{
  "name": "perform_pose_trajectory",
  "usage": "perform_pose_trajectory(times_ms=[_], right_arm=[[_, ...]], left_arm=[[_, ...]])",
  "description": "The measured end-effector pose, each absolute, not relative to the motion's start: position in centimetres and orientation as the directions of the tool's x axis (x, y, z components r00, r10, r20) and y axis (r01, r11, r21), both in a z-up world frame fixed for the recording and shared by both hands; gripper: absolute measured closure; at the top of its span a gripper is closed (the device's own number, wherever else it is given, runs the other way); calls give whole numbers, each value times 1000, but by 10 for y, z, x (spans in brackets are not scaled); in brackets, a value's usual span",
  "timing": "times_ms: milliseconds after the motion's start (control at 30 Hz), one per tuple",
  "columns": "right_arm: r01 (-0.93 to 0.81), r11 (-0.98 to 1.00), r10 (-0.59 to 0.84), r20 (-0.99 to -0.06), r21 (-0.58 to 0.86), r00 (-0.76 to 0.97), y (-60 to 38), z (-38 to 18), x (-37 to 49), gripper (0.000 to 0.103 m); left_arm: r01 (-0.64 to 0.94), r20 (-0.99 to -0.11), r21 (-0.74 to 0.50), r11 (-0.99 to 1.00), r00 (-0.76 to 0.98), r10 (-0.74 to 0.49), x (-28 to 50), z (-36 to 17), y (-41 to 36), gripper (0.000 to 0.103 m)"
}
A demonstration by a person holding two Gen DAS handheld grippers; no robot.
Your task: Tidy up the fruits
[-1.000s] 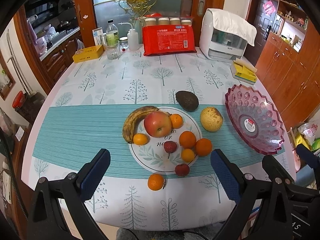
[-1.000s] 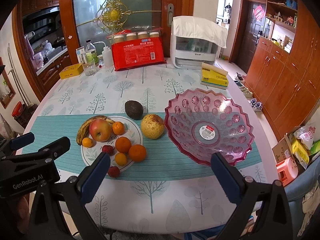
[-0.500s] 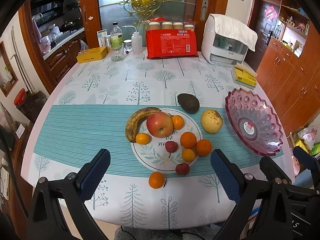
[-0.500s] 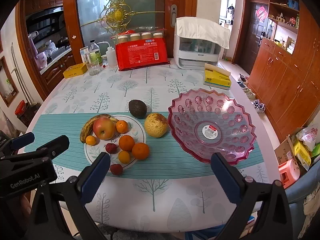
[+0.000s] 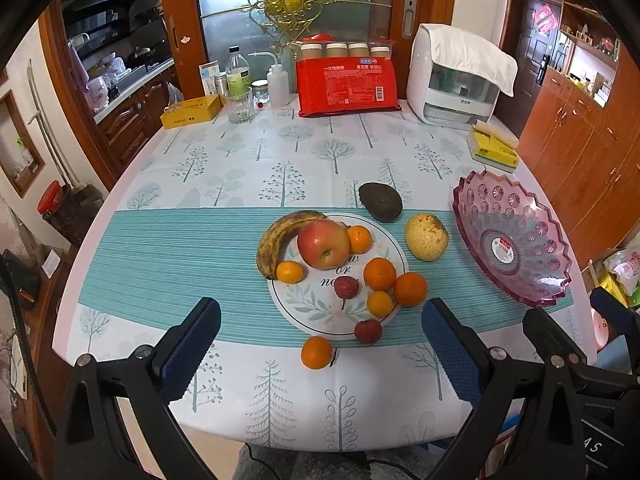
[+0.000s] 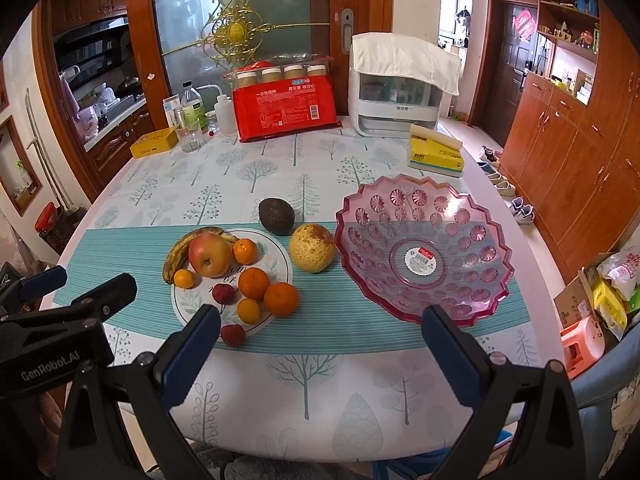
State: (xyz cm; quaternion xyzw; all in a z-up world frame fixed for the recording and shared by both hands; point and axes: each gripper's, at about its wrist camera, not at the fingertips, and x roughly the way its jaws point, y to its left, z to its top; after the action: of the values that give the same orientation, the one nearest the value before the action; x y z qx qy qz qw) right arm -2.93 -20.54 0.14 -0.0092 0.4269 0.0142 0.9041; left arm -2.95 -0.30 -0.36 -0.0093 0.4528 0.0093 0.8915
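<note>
Seen only from the left wrist: 1 small orange (image 5: 316, 352) lying off the plate (image 5: 312, 312) at 6 o'clock, on the tablecloth (image 5: 240, 168). Seen only from the right wrist: shoes (image 6: 500, 178) on the floor at 3 o'clock, and a pink stool (image 6: 582, 344).

On the plate, from 9 o'clock round: banana (image 5: 280, 236), apple (image 5: 323, 243), oranges, 1 red lychee-like fruit (image 5: 346, 286); a 2nd red one (image 5: 368, 331) overlapping the rim at 5 o'clock. Off the plate at 1 o'clock, avocado (image 5: 380, 201); at 3 o'clock, pear (image 5: 426, 237), just beside the pink glass bowl (image 6: 424, 248), which holds no fruit. Nothing blocking the fruit.

Left gripper (image 5: 320, 344) spread wide, gripping nothing, touching nothing. Right gripper (image 6: 320, 344) likewise wide apart, holding nothing.
</note>
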Motion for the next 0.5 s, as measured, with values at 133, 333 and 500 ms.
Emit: perform_pose_trajectory(times_ms=[133,333,500], right_arm=[[-50,999,36,-763,4,645,-210,4,-33,2],[-74,997,61,-757,16,651,-212,7,-31,2],[-91,996,78,-765,26,640,-207,4,-25,3]], left_arm=[[-36,-806,-3,999,592,19,-34,0,-4,3],[-44,-809,-8,999,588,19,-35,2,-2,3],[-50,-813,-8,999,582,22,-32,0,3,3]])
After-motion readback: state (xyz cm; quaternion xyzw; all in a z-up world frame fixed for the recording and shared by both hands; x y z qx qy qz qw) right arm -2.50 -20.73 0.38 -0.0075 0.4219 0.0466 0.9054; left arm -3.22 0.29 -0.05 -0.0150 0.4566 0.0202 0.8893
